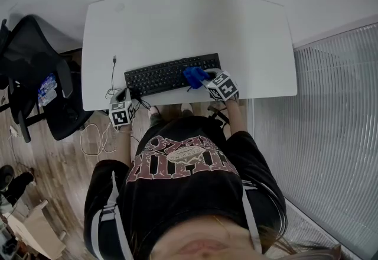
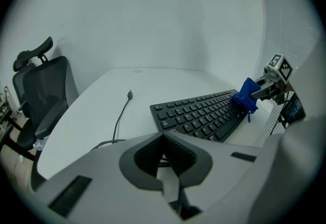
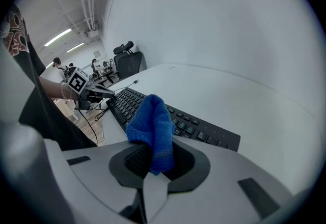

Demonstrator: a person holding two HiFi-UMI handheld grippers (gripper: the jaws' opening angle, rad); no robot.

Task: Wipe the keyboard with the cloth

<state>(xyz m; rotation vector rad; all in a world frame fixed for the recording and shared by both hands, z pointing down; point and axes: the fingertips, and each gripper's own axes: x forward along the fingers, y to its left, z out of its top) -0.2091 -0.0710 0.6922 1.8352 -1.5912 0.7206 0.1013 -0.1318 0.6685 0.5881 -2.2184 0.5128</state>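
Right gripper (image 3: 153,166) is seen clamped on the blue cloth (image 3: 152,123), which is bunched and held at the right end of the black keyboard (image 3: 201,133). The keyboard's long axis is laid leftward from there, along the front edge of the desk (image 1: 177,22). Left gripper (image 2: 164,159) is closed on nothing, near the keyboard's left end.

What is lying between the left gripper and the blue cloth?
The keyboard fills that stretch: the left gripper view shows it running from the left gripper to the cloth at its far end.
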